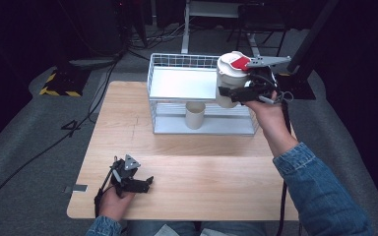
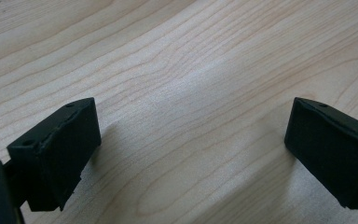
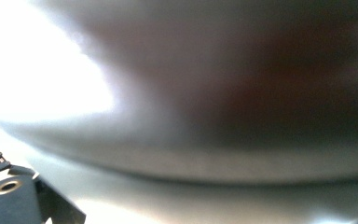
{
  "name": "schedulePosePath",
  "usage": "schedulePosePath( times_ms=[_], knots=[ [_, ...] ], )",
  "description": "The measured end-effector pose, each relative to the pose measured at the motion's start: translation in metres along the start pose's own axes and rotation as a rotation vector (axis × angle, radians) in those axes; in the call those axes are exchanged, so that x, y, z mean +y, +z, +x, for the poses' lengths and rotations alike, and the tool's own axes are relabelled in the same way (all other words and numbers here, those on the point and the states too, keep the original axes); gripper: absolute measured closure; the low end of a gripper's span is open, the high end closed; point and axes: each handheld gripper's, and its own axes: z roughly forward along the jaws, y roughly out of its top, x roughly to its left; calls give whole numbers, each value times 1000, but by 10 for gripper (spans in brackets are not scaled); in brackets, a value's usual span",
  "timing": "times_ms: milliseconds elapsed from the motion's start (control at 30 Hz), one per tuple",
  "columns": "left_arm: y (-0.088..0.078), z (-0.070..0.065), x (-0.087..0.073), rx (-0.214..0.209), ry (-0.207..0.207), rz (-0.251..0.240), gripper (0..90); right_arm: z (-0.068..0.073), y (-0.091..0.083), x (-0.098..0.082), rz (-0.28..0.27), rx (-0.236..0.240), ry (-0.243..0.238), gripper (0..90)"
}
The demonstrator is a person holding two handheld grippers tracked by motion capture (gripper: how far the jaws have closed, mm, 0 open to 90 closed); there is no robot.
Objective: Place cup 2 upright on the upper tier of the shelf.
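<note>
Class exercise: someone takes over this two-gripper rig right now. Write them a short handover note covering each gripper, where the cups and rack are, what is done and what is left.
Right gripper: shut on a white cup with a red patch on top, held in the air at the right end of the rack's upper shelf.
Left gripper: open, holding nothing, resting low over the table near its front left.
Done: a second cup stands on the lower level of the wire rack.
Left: probably setting the held cup down on the rack and letting go.
</note>
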Motion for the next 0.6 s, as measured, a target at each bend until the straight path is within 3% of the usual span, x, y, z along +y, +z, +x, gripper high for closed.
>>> schedulePosePath(
  times_ms=[300, 600],
  knots=[
    [0, 0, 0, 0, -1, 0, 40, -9, 22, 14, -5, -37, 43, 107],
    [0, 0, 0, 0, 0, 0, 40, -12, 42, 25, -2, -67, 50, 107]
  ],
)
